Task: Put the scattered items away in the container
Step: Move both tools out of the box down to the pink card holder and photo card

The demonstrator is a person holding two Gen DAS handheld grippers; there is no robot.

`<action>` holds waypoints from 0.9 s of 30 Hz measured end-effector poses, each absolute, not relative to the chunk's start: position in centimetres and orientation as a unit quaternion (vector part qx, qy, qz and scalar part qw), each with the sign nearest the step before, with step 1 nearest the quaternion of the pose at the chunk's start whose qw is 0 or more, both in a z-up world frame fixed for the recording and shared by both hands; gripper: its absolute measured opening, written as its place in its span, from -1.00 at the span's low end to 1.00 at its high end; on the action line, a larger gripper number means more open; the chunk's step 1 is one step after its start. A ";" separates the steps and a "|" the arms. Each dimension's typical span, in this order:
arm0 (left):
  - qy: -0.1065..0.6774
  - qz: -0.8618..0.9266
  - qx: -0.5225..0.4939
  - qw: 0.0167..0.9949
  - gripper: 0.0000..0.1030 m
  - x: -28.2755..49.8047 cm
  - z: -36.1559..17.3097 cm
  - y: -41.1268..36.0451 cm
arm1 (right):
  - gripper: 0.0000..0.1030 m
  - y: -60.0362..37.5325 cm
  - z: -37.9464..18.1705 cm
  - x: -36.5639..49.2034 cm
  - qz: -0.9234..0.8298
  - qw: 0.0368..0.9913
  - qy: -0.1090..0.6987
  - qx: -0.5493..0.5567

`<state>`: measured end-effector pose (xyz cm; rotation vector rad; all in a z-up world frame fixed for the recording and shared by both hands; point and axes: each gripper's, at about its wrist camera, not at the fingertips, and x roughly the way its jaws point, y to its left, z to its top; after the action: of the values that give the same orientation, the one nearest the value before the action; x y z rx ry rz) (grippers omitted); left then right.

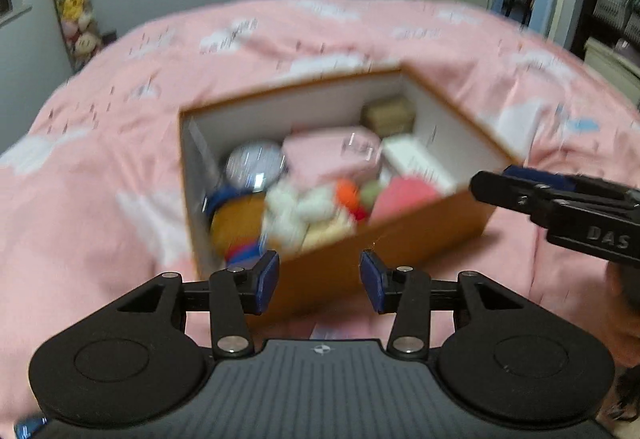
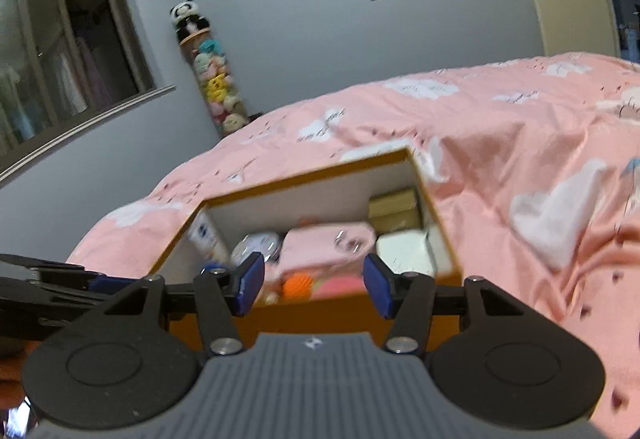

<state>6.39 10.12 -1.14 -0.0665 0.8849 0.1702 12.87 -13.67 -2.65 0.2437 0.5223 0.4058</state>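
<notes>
A: What is the biggest thing here?
B: The bed (image 1: pixel 120 143). It has a pink cover with white clouds on it.

A: What sits on the bed?
B: A brown box (image 1: pixel 404 235) with white walls inside. Its top is open and it is full of stuff.

A: What is in the box?
B: A pink pouch (image 1: pixel 332 155) lies in the middle. A round shiny tin (image 1: pixel 254 165) is just left of it. A white box (image 1: pixel 416 159) is on its right, and a small tan box (image 1: pixel 390 115) sits in the far corner. Near the front is a little orange ball (image 1: pixel 347 193). It is all a bit blurry.

A: Where are the claws?
B: Both are at the near side of the box. The left claw (image 1: pixel 319 277) is open, with nothing in it. The right claw (image 2: pixel 314 285) is open too, and it holds nothing.
</notes>
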 end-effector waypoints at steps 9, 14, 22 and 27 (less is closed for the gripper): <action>0.531 0.083 -0.067 0.840 0.11 5.1 -6.8 12.3 | 0.12 -10.4 -6.9 12.0 0.255 0.891 0.365 0.087; 0.539 0.074 -0.072 0.836 0.16 5.7 -8.3 12.9 | 0.12 -9.4 -8.9 12.8 0.269 0.864 0.418 0.084; 0.548 0.031 -0.115 0.828 0.45 6.5 -10.2 13.9 | 0.01 -9.0 -11.4 13.6 0.266 0.833 0.478 0.081; 0.546 0.016 -0.105 0.831 0.17 6.5 -9.9 13.0 | -0.42 -8.3 -11.9 13.7 0.262 0.826 0.496 0.061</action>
<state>6.48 12.97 -9.88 -0.2235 1.1586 0.0343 13.67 -8.29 -11.93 0.1296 1.0538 0.5571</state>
